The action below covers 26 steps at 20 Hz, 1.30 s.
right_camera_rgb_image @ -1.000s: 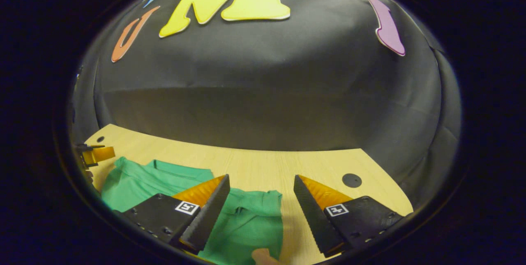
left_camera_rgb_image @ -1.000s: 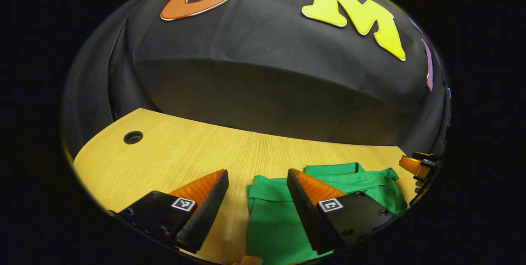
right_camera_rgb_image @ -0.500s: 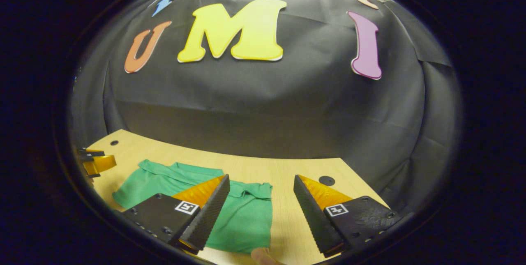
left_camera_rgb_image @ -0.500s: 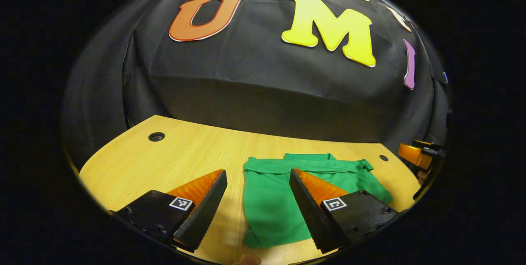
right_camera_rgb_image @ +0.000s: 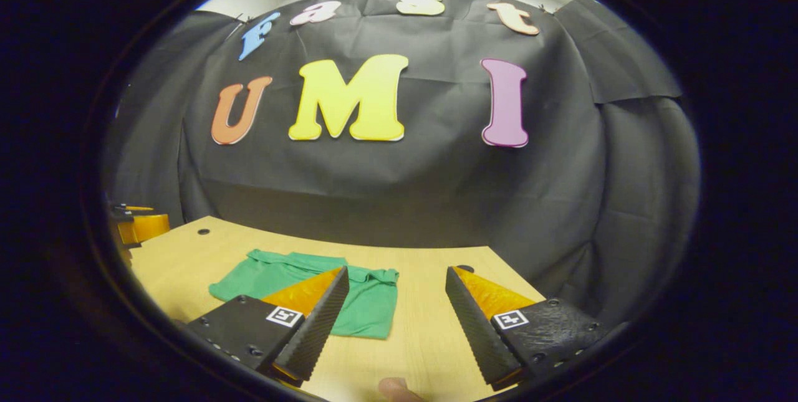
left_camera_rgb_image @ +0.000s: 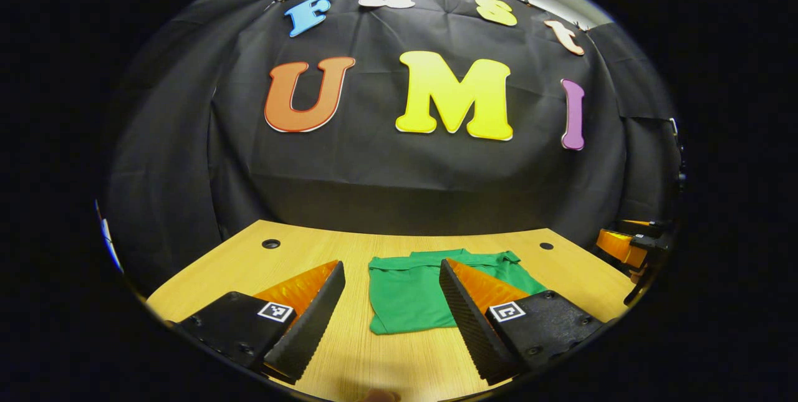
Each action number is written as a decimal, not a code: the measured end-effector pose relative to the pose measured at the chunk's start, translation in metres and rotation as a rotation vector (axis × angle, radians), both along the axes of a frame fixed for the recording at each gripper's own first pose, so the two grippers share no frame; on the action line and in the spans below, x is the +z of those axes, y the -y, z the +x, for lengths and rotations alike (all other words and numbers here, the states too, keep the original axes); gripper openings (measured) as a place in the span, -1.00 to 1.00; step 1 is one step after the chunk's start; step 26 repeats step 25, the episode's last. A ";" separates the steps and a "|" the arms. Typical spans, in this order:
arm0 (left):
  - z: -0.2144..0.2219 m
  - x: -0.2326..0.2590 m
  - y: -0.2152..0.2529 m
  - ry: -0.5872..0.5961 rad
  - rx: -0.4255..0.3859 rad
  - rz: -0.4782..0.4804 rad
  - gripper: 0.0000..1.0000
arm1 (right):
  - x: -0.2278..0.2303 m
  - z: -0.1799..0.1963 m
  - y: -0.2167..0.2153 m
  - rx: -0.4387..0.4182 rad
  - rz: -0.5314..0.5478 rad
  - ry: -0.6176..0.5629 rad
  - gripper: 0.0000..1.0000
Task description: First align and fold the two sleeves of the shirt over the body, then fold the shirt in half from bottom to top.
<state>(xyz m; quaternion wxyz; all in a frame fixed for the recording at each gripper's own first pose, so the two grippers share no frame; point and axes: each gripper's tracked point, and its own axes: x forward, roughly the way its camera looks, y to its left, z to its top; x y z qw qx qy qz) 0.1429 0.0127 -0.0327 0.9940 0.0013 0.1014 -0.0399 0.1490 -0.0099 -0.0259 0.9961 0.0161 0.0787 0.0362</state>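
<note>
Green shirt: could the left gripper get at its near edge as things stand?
Probably yes. The left gripper is open, the folded green shirt lies flat ahead of its fingertips, and only bare wooden table lies between.

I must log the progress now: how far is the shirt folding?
It looks done: the green shirt lies on the wooden table as a compact folded rectangle, no sleeve sticking out. Nothing is in hand: the left gripper and right gripper are open, off the cloth. Nothing visible remains.

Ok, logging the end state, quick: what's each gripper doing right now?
Left gripper: open, holding nothing, above the table.
Right gripper: open, holding nothing; folded green shirt lies apart.
</note>
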 end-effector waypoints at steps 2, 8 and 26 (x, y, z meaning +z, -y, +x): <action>-0.033 0.002 0.006 0.005 0.001 0.012 0.96 | 0.006 -0.035 0.006 0.006 -0.017 0.014 0.90; -0.140 0.009 0.015 0.045 -0.002 0.058 0.96 | 0.024 -0.152 0.013 0.007 -0.057 0.077 0.90; -0.210 -0.017 0.022 0.019 -0.051 0.035 0.96 | 0.008 -0.243 0.014 -0.045 -0.170 0.178 0.91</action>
